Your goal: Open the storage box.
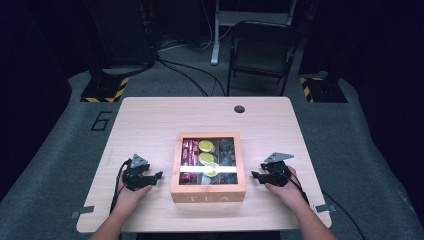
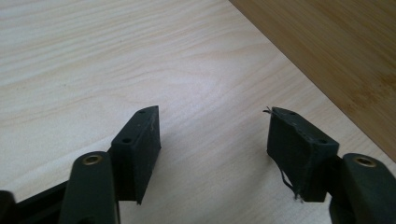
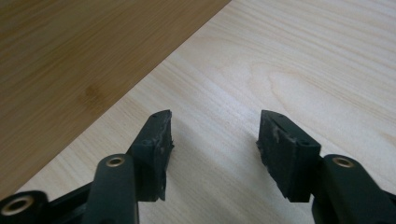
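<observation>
Blocky black tools (image 2: 212, 135) (image 3: 215, 135) flank square wooden box (image 1: 208, 192).

The tea box (image 1: 208, 192) sits near the middle of the table, closer to the person's edge, square to it. It is a low square box of light brown wood with the word TEA on its front wall. Its lid is shut and lies flat, a wooden frame around a clear pane with a bright glare stripe across it. Through the pane three lengthwise compartments show: red packets (image 1: 189, 151) in the left one, yellow-green round packets (image 1: 206, 158) in a row in the middle one, dark packets (image 1: 228, 150) in the right one. In each gripper view its brown side wall (image 2: 336, 60) (image 3: 70, 60) stands upright on the tabletop.
</observation>
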Demonstrator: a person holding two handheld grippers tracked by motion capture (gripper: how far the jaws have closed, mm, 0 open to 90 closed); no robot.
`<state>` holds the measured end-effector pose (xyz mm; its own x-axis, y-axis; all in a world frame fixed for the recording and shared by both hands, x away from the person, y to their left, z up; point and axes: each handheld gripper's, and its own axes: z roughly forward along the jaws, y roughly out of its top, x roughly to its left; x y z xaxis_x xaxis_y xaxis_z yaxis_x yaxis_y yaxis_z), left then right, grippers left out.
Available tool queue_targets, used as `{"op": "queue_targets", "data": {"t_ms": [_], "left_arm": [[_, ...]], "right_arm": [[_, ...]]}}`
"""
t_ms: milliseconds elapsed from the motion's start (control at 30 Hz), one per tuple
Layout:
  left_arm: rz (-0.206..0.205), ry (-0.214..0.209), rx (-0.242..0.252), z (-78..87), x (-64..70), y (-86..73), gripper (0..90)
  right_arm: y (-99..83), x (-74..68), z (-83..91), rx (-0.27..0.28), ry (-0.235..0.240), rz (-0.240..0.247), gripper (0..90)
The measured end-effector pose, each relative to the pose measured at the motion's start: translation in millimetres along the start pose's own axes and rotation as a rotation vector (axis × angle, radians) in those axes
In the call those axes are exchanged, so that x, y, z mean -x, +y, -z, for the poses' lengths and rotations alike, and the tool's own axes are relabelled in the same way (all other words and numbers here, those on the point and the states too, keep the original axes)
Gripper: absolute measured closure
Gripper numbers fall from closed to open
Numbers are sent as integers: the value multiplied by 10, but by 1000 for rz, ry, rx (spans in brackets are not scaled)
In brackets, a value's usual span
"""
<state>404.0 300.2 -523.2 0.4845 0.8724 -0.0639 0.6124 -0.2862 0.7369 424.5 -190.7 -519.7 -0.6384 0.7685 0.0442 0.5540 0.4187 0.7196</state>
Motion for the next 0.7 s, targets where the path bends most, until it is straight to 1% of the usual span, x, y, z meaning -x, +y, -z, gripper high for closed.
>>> {"op": "queue_targets", "data": {"t_ms": [33,67,100,167,200,233,267,367,400,433,500,533,600,633,667,700], "left_arm": [[6,-7,2,16,-9,1,359],[15,-19,3,35,-14,3,369],[23,-21,14,48,-13,5,374],[47,-22,21,84,-9,18,386],[63,-33,36,103,-7,26,396],[68,-42,47,132,-3,37,400],[65,-40,51,149,1,45,406],[70,-57,71,210,29,70,419],[67,-58,72,222,31,75,419],[71,-56,76,237,37,81,419],[77,-59,88,262,39,88,419],[79,-53,95,273,36,89,417],[94,-56,109,280,28,88,415],[95,-60,105,290,18,90,416],[95,-61,110,292,13,91,416],[103,-58,119,293,18,94,416]], "right_arm": [[6,-3,13,-12,7,-20,476],[12,-1,23,-6,14,-28,484],[17,-4,39,3,24,-28,495],[34,-5,80,14,23,-9,512],[42,-6,95,29,19,-14,515],[45,-16,111,33,19,-32,520],[51,-6,119,35,29,-27,529],[46,-9,118,19,19,-37,530],[47,-9,117,16,14,-41,530],[47,-5,120,13,12,-36,530],[62,-11,136,9,8,-42,529],[68,-16,150,14,3,-45,528],[89,-29,176,19,-12,-59,525],[96,-35,194,20,-17,-65,525],[103,-35,201,30,-20,-61,525],[111,-39,216,25,-17,-62,525]]}}
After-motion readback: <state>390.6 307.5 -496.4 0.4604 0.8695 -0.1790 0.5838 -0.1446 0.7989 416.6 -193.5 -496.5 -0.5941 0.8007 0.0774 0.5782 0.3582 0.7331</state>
